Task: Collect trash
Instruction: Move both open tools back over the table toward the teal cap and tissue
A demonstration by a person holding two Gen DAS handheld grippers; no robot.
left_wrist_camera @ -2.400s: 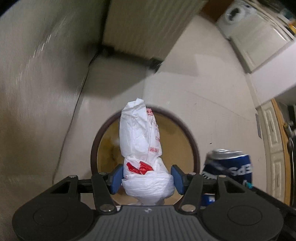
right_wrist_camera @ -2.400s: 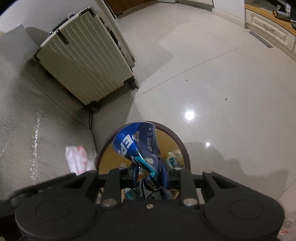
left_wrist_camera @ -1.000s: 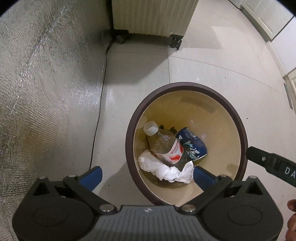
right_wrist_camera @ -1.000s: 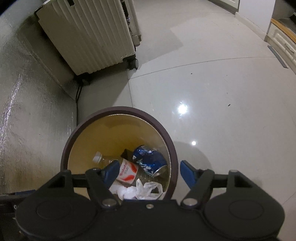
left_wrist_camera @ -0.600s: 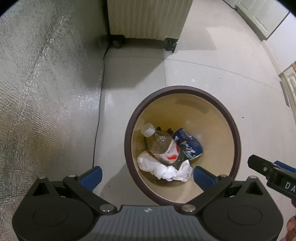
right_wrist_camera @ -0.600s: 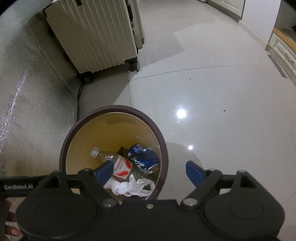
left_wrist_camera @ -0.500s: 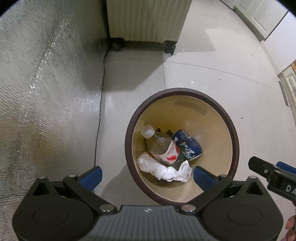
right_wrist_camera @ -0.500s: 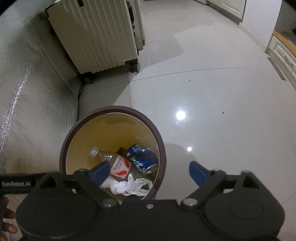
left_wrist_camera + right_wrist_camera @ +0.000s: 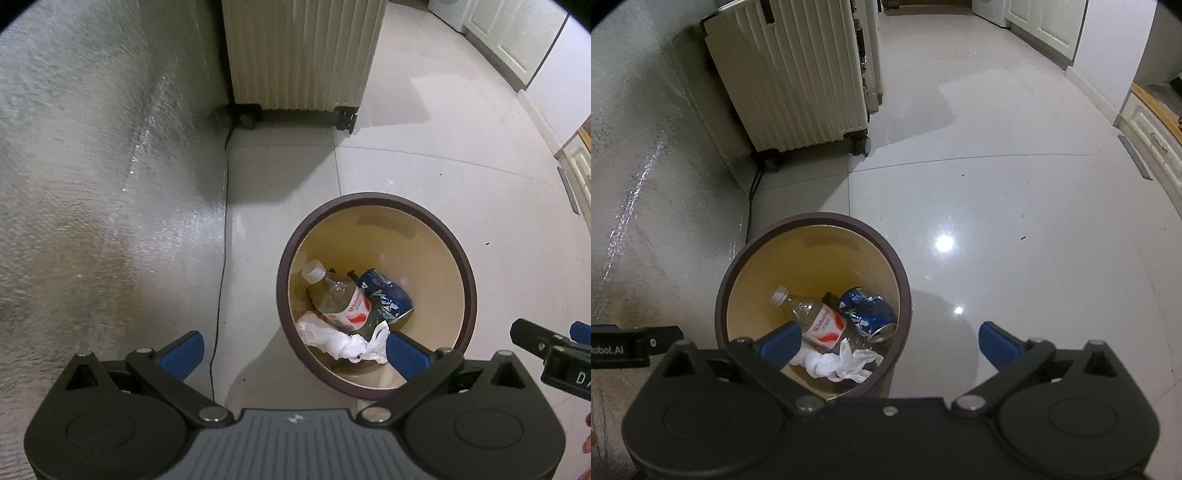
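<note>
Both above the brown bin (image 9: pixel 468 280) with left gripper (image 9: pixel 291 349) spread wide and empty, right gripper (image 9: pixel 888 345) jaws opening with nothing between them, and bottle (image 9: pixel 818 319), blue can (image 9: pixel 870 314), crumpled white bag (image 9: pixel 842 363) lying at bin bottom, touching.

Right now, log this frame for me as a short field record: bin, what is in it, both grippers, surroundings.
bin: round bin, dark rim, tan inside, on the tiled floor
contents: plastic bottle, blue can, crumpled white bag
left gripper: open, empty
right gripper: jaws opening, nothing between them
nearby: cream suitcase; black cable along the floor
</note>
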